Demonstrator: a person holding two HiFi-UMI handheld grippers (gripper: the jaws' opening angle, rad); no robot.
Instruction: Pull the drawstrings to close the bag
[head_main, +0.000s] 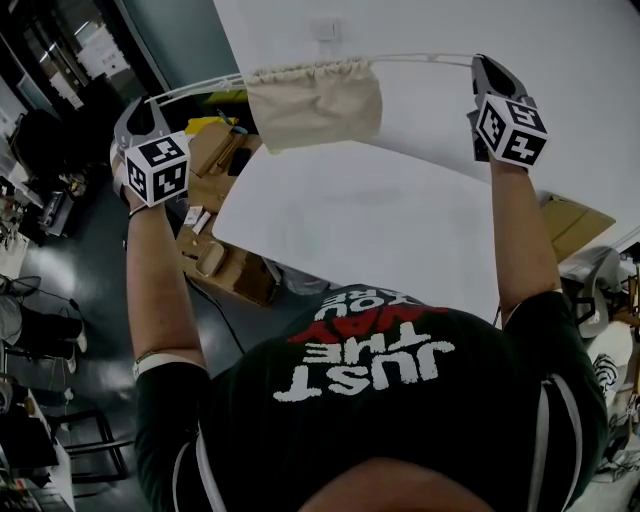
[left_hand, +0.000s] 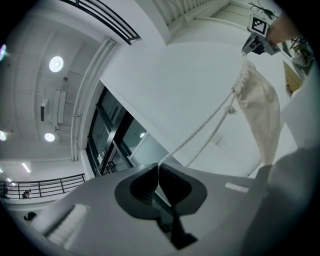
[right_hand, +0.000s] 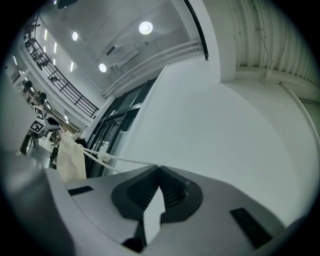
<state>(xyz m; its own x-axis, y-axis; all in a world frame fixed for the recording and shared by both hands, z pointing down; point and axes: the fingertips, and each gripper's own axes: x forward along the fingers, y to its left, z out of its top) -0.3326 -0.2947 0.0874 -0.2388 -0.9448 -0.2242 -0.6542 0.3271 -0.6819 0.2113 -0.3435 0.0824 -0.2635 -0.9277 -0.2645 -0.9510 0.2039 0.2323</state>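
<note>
Cream cloth bag (head_main: 313, 103), its mouth gathered, is hung in mid-air on taut white drawstrings (head_main: 200, 88) in front of a white table (head_main: 400, 220). The cords are pinched between the pressed-together jaws of the left gripper (head_main: 138, 108) and the right gripper (head_main: 487, 68).

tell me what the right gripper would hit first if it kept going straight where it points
Probably the white wall: beyond the right gripper, shut on the drawstring, nothing else shows ahead. The bag hangs off to the side. How far the wall is, I cannot tell.
</note>
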